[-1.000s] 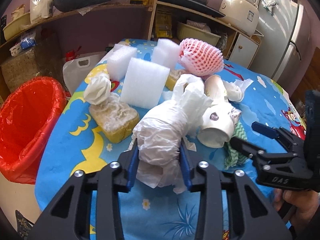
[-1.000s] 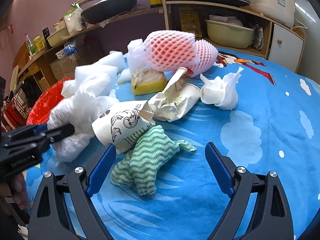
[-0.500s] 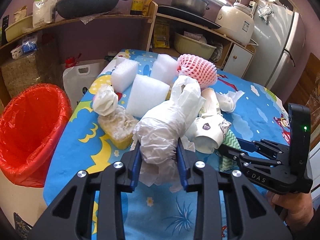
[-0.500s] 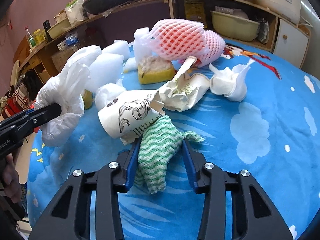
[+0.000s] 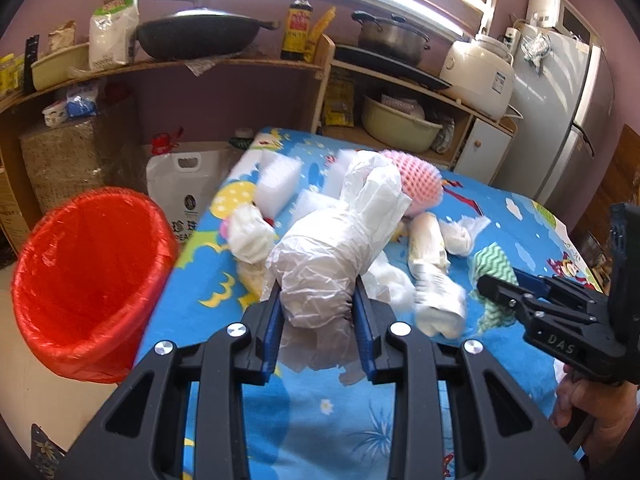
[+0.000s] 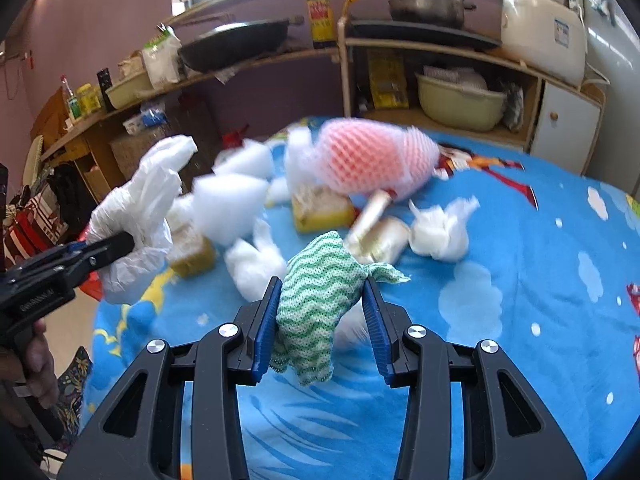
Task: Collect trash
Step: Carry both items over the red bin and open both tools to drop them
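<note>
Left gripper (image 5: pixel 316 312) clamped on crumpled white plastic bag (image 5: pixel 332 248), lifted above the counter (image 5: pixel 520 216), right of the red-lined bin (image 5: pixel 88 276). Right gripper (image 6: pixel 320 314), jaws just closed, pinching green-white cloth (image 6: pixel 320 292), farther right of that bin, raised over the counter.

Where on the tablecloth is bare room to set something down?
Free: the blue tablecloth right of the white tissue wad, and the near strip below the green wavy cloth. Crowded: the far-left cluster around the pink foam net and yellow sponge.
</note>
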`<state>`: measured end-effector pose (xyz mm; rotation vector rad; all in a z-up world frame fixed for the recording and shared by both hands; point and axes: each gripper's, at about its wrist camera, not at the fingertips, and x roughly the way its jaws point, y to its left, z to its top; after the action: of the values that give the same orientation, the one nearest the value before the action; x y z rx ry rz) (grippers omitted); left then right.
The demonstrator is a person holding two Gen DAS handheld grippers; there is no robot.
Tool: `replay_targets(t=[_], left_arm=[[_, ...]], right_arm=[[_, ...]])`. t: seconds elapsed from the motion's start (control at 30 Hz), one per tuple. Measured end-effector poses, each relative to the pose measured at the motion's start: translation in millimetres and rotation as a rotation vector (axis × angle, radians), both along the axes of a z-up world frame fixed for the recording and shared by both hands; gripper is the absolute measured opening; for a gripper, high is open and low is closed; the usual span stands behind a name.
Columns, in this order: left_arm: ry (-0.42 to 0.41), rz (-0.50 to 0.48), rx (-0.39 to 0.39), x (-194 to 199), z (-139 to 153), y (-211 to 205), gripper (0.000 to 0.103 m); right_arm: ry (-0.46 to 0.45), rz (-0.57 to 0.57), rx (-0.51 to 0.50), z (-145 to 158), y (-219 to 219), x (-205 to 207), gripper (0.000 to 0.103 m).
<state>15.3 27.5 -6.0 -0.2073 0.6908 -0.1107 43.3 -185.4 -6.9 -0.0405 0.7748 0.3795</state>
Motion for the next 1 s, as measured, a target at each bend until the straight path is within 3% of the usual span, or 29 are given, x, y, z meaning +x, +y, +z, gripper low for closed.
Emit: replay_targets(t=[0.6,1.0], left_arm=[[-0.052,0.265,0.072,-16.8,37.9,129.3,0.031],[-0.035,0.428,0.082,-26.7,39.0,217.4,0.031]], right_arm=[[-0.069,0.186,0.068,43.5,113.2,26.1,0.040],[-0.054,0.361,0.104,45.0,220.0,40.8,0.040]])
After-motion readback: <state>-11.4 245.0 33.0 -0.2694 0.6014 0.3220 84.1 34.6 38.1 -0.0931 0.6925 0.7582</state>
